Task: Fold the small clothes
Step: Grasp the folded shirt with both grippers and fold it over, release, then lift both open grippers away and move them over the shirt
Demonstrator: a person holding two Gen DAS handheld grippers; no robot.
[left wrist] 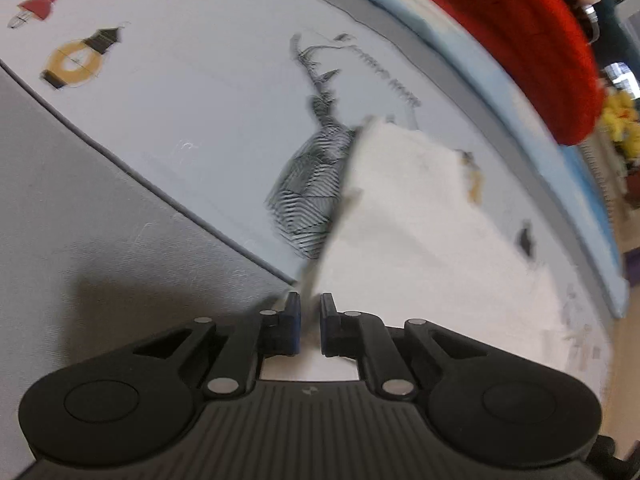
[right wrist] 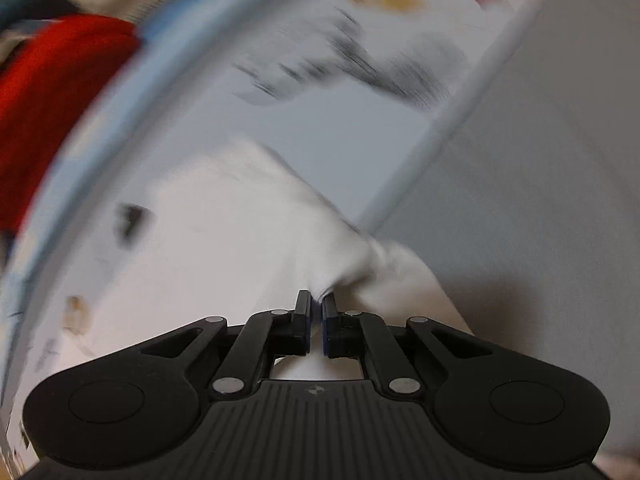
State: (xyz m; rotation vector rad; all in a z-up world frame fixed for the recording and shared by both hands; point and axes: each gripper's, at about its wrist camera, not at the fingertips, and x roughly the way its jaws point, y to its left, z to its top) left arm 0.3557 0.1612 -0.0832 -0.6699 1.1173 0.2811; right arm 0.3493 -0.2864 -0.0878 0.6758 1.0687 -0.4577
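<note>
A small white garment (left wrist: 420, 232) with small dark and tan prints is lifted over a pale blue printed mat (left wrist: 192, 92). My left gripper (left wrist: 310, 312) is shut on one edge of the garment, which stretches away taut to the upper right. In the right wrist view the same white garment (right wrist: 224, 248) is bunched between the pads of my right gripper (right wrist: 316, 312), which is shut on it. The right view is blurred by motion.
The mat lies on a grey surface (left wrist: 80, 208) and has a line-drawn deer print (left wrist: 316, 184) and rocket pictures (left wrist: 76, 60). A red cloth item (left wrist: 520, 40) lies beyond the mat's blue edge and also shows in the right view (right wrist: 52, 92).
</note>
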